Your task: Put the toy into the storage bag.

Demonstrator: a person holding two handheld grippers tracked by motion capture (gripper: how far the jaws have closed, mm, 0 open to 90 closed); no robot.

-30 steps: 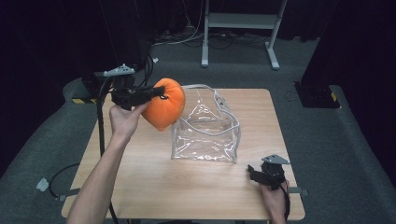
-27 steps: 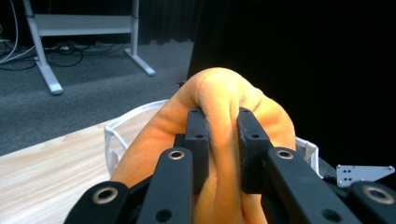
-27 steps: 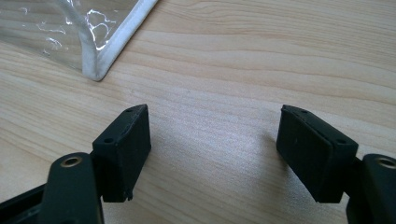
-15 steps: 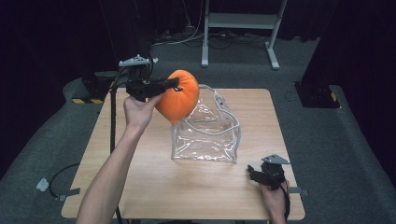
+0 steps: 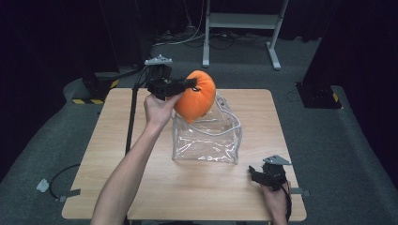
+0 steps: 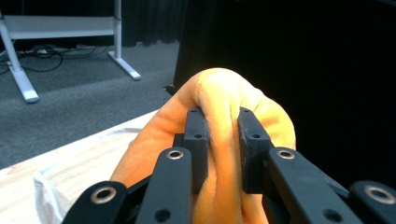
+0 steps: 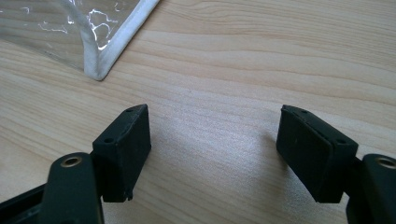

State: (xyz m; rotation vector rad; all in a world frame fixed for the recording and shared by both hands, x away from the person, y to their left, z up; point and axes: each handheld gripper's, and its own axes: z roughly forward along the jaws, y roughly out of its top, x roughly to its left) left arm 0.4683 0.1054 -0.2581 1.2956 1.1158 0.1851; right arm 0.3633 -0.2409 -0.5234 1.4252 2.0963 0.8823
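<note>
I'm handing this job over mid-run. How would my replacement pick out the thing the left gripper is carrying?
Start at the wooden table and find the clear plastic bag standing open near its middle. Just above the bag's far left corner, the left gripper pinches a fold of a soft orange plush ball. It is the only brightly coloured thing here, held in the air while everything else rests on the table.
</note>
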